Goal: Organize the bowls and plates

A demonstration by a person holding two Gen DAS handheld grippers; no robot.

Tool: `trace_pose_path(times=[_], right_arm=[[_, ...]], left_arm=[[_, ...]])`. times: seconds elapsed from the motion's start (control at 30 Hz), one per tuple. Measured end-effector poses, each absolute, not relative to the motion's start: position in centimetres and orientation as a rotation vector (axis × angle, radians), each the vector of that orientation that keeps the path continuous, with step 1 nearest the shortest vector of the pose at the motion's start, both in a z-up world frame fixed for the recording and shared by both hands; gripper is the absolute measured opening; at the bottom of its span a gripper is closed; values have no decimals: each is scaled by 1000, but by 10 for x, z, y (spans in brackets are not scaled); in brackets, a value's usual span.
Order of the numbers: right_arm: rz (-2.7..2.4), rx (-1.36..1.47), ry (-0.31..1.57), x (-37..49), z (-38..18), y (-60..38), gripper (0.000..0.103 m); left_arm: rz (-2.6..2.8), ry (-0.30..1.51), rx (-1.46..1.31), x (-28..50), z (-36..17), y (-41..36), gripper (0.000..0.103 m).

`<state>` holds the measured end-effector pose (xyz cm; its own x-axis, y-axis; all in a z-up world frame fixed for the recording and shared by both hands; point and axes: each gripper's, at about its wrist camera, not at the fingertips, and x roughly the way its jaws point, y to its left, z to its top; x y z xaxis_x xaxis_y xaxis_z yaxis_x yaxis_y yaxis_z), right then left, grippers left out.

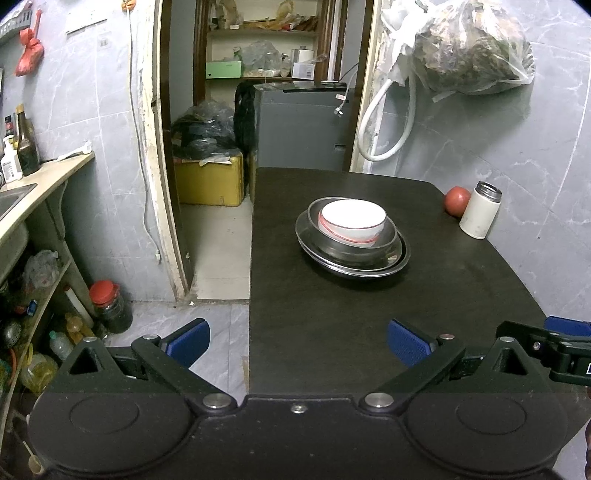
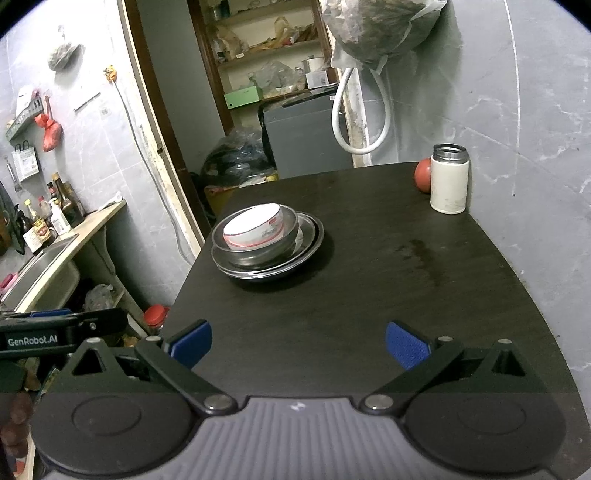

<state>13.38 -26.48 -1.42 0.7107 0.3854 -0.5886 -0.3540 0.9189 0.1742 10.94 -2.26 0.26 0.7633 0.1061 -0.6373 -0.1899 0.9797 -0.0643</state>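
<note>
Both my claws, left [image 1: 298, 341] and right [image 2: 298, 343], are spread wide and empty over the near edge of the dark table [image 2: 369, 295]. The stack [image 2: 266, 243] sits ahead of them; a doorway [image 1: 255, 92] lies beyond.

Grey marble-look wall tiles [image 1: 498, 147] are covering room on both sides. Dark table [image 1: 332, 314] is standing against right wall. Open doorway [image 1: 258, 110] is leading to storeroom; wooden shelves [image 1: 262, 33] are holding clutter, grey appliance [image 1: 299, 125] is standing below, yellow box [image 1: 210, 181] is sitting on pale floor tiles [image 1: 221, 251]. White hose [image 1: 388, 122] is hanging beside doorframe. At left, beige counter [image 1: 48, 177] with steel sink [image 2: 40, 266] is carrying bottles [image 1: 26, 144]. Red plastic bag [image 1: 29, 55] is hanging on wall.
</note>
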Motion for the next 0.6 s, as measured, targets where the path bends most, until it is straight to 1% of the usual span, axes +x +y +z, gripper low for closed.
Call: trace_pose_path(times=[0.6], right_arm=[[417,49,673,137,-15,-261,103]], left_arm=[[166,693,-131,109,2,-18,102]])
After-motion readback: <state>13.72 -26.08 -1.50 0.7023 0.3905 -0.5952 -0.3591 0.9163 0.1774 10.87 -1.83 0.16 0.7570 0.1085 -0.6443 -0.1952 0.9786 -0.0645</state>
